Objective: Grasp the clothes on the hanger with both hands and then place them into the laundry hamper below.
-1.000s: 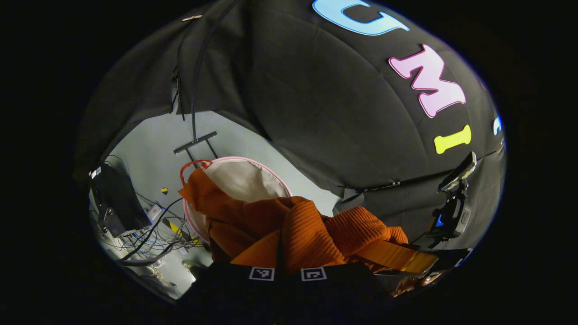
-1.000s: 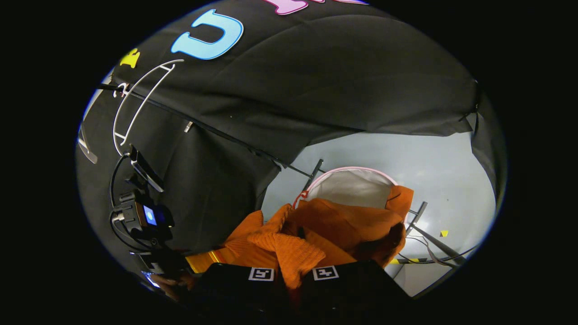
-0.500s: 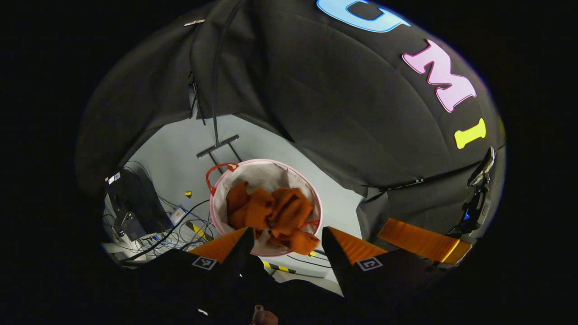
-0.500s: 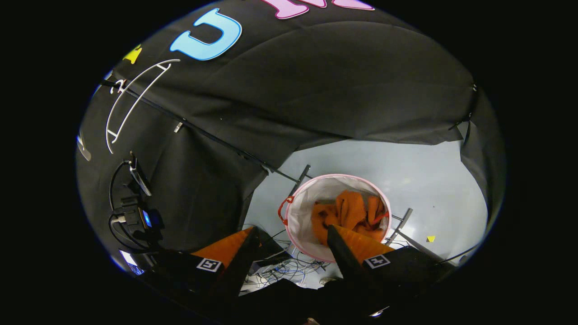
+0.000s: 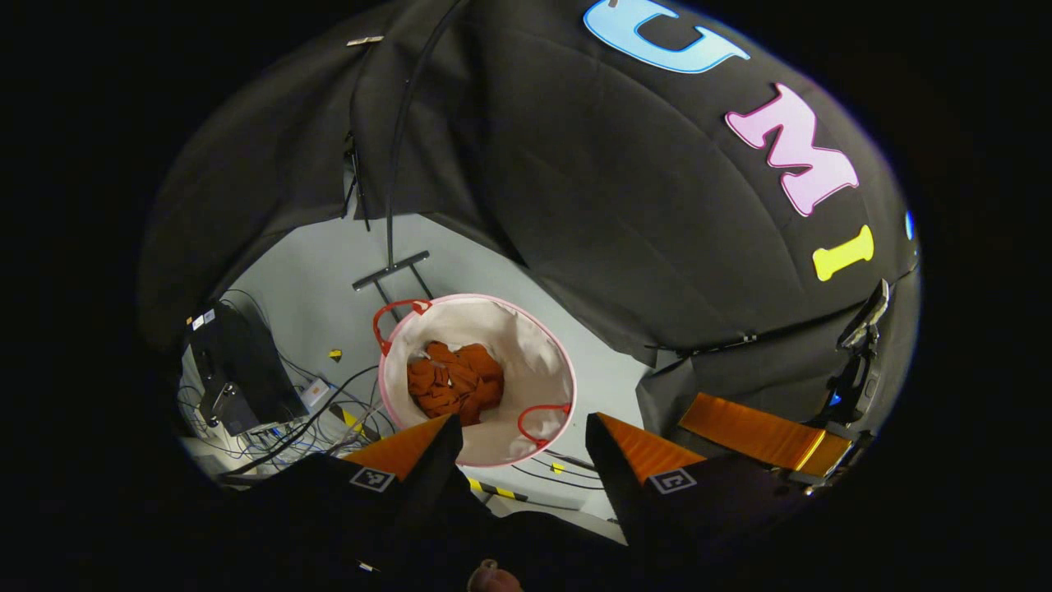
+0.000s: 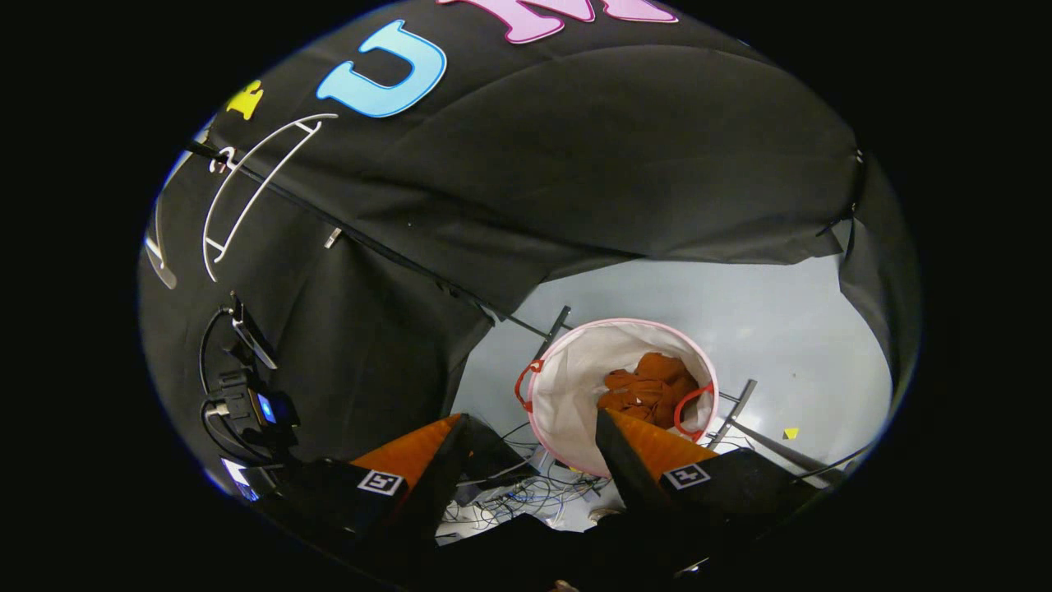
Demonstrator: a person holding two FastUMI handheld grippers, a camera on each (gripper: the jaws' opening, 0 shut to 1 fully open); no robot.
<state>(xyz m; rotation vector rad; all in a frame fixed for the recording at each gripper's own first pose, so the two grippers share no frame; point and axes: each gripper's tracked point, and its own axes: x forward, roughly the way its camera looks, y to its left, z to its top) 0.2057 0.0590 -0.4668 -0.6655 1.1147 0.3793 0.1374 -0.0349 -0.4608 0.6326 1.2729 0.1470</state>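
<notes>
The orange knitted garment point(image 5: 450, 381) lies crumpled at the bottom of the white laundry hamper point(image 5: 526, 362), which has a pink rim and red handles; the garment point(image 6: 649, 388) and the hamper point(image 6: 575, 386) are also in the right gripper view. My left gripper point(image 5: 518, 432) hangs open above the hamper, its orange-faced fingers point(image 5: 407, 444) wide apart with nothing between them. My right gripper point(image 6: 532, 432) is likewise open and holds nothing, high over the hamper. The right gripper's orange finger point(image 5: 752, 433) appears at the right in the left gripper view. A bare white hanger point(image 6: 246, 185) hangs on the rail at upper left.
The hamper stands on a grey floor point(image 6: 789, 329) between the metal feet of the clothes rack point(image 5: 392, 267). A black box and tangled cables point(image 5: 246, 386) lie to the hamper's left. The other gripper's camera unit point(image 6: 255, 395) is at left in the right gripper view.
Both grippers opened and let go of the orange garment. It dropped into the hamper and has settled at the bottom. Both grippers stay high above it.
</notes>
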